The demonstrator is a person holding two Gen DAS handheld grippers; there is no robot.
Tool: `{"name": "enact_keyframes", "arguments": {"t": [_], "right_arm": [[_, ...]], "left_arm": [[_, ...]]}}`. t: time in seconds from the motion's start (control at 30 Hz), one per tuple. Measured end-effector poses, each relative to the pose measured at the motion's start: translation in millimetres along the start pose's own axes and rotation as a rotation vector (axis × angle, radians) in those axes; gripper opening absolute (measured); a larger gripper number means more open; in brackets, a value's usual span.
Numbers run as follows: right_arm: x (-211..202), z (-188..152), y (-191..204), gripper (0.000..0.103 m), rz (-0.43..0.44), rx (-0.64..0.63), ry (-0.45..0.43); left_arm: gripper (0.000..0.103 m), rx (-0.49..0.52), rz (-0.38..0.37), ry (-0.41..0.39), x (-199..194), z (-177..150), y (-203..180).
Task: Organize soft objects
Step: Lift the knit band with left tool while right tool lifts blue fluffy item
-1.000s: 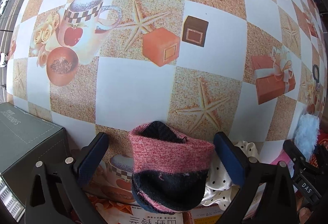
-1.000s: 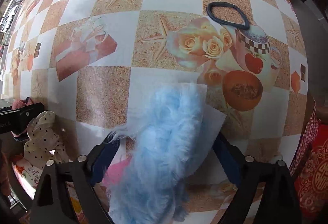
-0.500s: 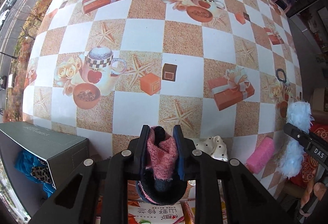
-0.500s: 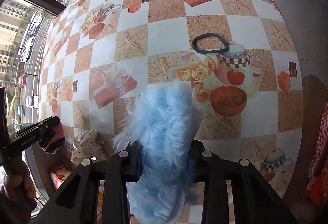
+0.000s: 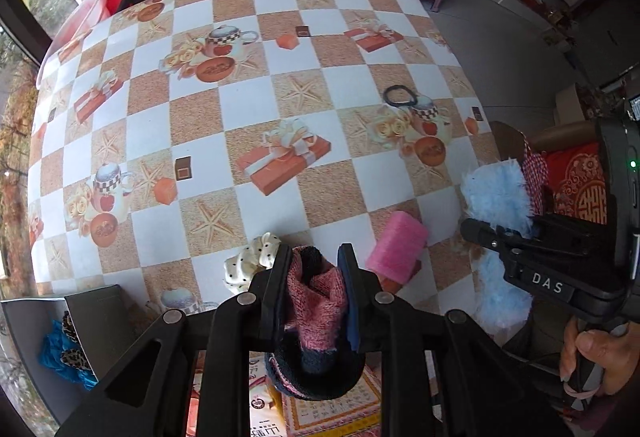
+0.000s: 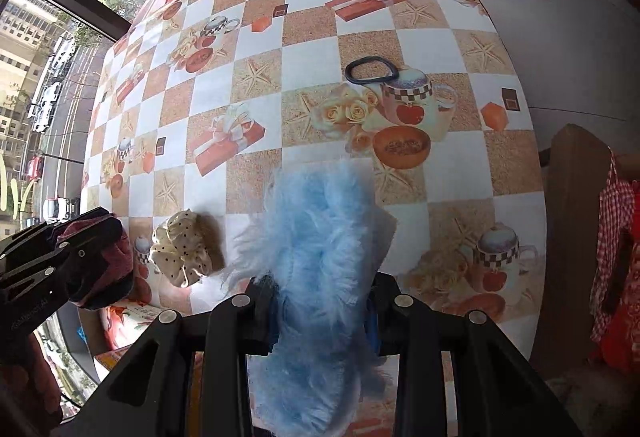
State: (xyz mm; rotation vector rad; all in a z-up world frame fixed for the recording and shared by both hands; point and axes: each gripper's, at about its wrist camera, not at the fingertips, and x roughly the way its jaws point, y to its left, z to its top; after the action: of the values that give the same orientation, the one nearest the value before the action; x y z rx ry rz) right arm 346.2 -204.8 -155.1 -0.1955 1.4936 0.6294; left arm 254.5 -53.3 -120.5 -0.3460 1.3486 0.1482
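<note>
Both grippers (image 5: 314, 261) (image 6: 320, 289) have lifted, clamping soft items.

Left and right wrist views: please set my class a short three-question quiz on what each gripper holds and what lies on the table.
1. True or false: the left gripper is shut on the pink and black knitted sock.
2. What does the right gripper hold? A) fluffy blue piece B) pink roll C) black hair band
3. Fill in: the polka-dot scrunchie lies on the ____.

Key: 1 true; 2 A; 3 table.
</note>
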Motion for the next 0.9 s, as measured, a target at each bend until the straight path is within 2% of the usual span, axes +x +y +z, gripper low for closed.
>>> {"name": "enact_keyframes", "arguments": {"t": [0.3,0.53,0.7,0.9], "right_arm": [[-30.9,-48.5,-16.4,0.034,-0.009,0.104,-0.026],[-47.6,-86.0,-18.3,0.034,-0.038,0.130,-0.023],[-50.7,-112.1,-14.5,0.034,-0.046,0.147,-0.013],[-49.7,-137.3,-2.4,0.034,-0.049,0.139,0.004]], "left_arm": [[0.025,0.182,-0.113,-0.037,-31.4,-22.0,-69.7],[0.025,0.317,-0.193,-0.035,-51.8,-52.3,-106.7],[0.025,0.413,-0.230,-0.017,-60.4,-83.2,-120.4],[0.025,0.462,-0.238,0.002,-66.2,-114.0,-118.6]]}}
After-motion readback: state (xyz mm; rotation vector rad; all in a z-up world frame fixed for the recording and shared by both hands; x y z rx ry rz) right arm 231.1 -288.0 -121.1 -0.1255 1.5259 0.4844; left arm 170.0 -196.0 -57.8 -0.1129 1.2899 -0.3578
